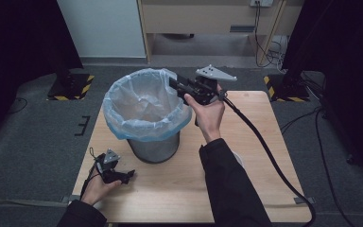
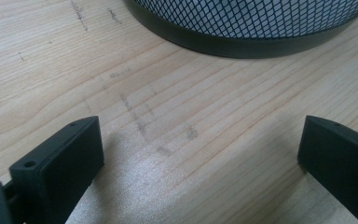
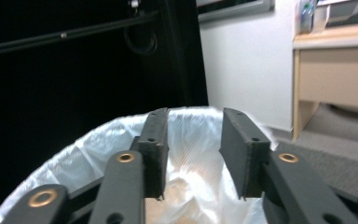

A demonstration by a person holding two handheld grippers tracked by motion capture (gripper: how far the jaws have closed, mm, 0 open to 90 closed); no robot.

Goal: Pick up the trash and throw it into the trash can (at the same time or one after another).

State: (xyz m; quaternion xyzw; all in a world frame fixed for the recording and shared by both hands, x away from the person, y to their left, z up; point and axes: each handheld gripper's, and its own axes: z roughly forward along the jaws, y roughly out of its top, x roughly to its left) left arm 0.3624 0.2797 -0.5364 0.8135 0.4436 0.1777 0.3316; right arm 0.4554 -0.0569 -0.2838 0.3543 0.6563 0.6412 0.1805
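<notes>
A: Mesh bin (image 1: 153, 146) on the counter (image 1: 246, 156), lined with a white bag (image 1: 144, 106). Inside? Just crumpled liner, far as visible.

B: Right gripper (image 1: 176, 85) over the rim, jaws partly apart, holding nothing. Left gripper (image 1: 128, 176) low beside the bin base, jaws wide, empty.

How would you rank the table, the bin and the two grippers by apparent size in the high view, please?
1. table
2. bin
3. right gripper, raised nearer the camera, so unsure against the
4. left gripper
</notes>
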